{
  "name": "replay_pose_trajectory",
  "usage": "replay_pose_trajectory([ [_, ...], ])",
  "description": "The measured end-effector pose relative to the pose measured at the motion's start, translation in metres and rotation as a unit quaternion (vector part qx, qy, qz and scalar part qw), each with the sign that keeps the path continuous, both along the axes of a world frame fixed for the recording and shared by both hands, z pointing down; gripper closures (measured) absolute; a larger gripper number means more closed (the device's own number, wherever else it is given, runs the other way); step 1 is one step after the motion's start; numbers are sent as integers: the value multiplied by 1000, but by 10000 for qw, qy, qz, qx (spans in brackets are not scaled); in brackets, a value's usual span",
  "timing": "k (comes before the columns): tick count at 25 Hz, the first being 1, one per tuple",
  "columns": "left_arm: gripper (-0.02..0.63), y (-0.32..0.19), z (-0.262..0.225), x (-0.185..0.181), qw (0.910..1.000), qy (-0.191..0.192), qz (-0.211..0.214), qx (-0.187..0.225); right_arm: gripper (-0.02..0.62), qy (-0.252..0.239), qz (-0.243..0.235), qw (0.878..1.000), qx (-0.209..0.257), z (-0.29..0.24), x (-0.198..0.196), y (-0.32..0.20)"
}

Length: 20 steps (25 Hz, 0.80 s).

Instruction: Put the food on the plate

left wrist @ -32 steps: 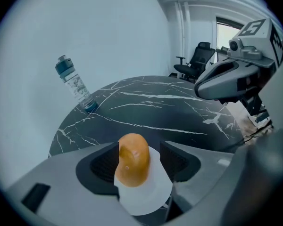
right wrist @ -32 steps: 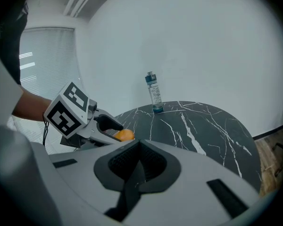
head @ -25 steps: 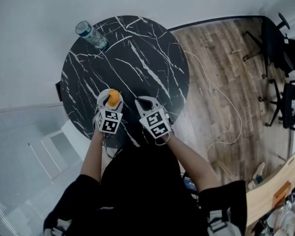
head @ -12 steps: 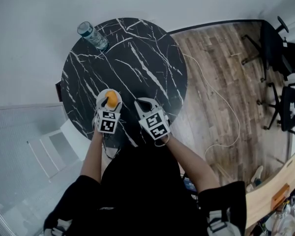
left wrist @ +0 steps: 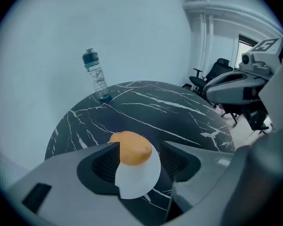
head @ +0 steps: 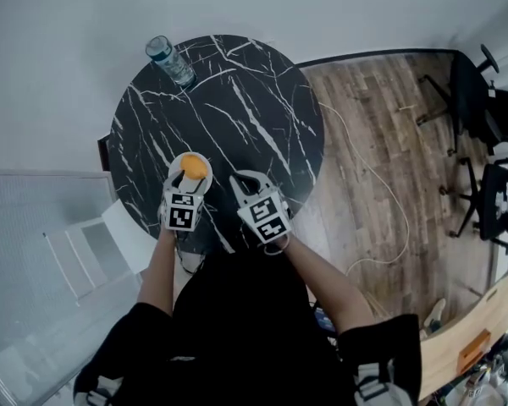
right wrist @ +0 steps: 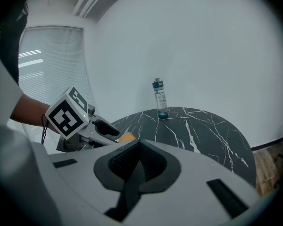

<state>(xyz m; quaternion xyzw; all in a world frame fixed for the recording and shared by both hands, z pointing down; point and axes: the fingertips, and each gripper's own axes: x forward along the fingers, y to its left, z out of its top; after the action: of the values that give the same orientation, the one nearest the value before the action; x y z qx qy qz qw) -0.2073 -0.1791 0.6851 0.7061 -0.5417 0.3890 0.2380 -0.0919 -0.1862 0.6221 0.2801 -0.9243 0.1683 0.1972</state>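
Looking steeply down in the head view, a round black marbled counter [head: 237, 108] carries a bottle [head: 169, 59] at its far edge and a small white plate [head: 205, 173] close to the person. An orange piece of food [head: 192, 167] sits on the plate. The left tongs [head: 189, 184] point at the plate, one jaw on each side of it. The right tongs [head: 248, 178] hover just beside them over the near part of the counter.

In the left gripper view, the left tongs [left wrist: 140, 147] stand open, with the food [left wrist: 130, 148] and the plate [left wrist: 139, 180] showing between the jaws. One jaw's edge overlaps the side of the food, and whether they touch cannot be told. The other jaw is clearly apart from it, so nothing is pinched. The bottle [left wrist: 97, 81] stands upright at the far rim of the counter [left wrist: 170, 112].

In the right gripper view, the right tongs [right wrist: 138, 145] are closed tight on nothing. Past them a sliver of the food [right wrist: 127, 137] and the bottle [right wrist: 159, 99] show.

The placing step looks all but done, as the food rests on the plate with the tongs open around it. The next move likely calls for lifting the left tongs clear without nudging the food or shifting the plate.
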Motion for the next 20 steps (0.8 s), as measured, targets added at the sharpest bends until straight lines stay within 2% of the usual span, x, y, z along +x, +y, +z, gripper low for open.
replay_pose_trajectory([
  [7,350,10,-31,-7,9982,161,-404,422,598,-101,-182,9995,220,-20,-13,2],
  [15,360,30,-75,-14,9896,278,-1012,980,598,-355,-330,9967,650,-62,-30,4],
  [20,436,47,-107,-11,9798,328,-1288,1491,598,-527,-515,9940,807,-84,-39,15],
])
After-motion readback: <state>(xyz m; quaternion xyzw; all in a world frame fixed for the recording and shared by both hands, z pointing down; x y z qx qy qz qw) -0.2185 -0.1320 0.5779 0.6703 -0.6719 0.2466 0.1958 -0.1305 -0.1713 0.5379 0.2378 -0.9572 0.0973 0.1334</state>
